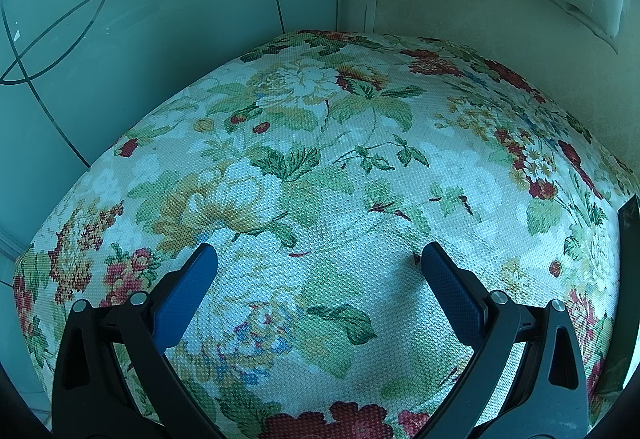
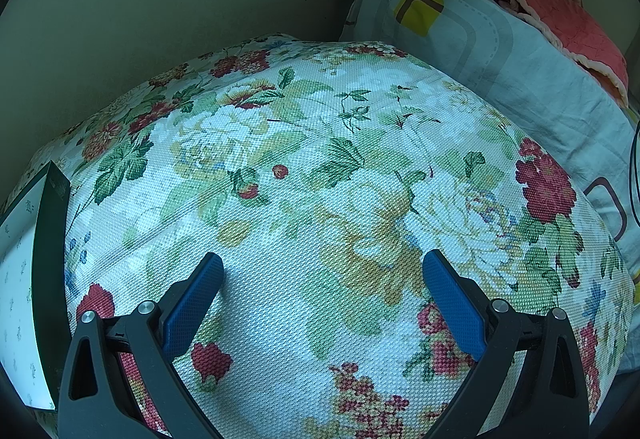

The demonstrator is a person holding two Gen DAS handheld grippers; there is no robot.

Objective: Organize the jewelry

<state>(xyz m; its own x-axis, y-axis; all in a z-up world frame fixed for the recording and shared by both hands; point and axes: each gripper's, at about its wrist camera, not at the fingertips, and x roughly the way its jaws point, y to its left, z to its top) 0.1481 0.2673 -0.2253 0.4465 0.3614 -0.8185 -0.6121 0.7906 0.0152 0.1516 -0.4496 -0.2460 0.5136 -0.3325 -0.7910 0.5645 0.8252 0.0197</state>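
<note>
No jewelry shows in either view. My left gripper [image 1: 318,259] hangs open over a floral woven cloth [image 1: 320,159], its blue pads wide apart with nothing between them. My right gripper [image 2: 322,267] is open too, above the same floral cloth [image 2: 320,179]. A box with a dark green side and a white patterned top [image 2: 20,279] stands at the left edge of the right wrist view. A dark sliver, perhaps the same box [image 1: 630,223], shows at the right edge of the left wrist view.
A frosted glass panel with curved lines [image 1: 120,39] rises on the left, and a pale wall [image 1: 460,19] stands behind the cloth. To the right lie a grey-blue pillow with yellow squares [image 2: 480,47] and a pink quilted blanket [image 2: 560,11].
</note>
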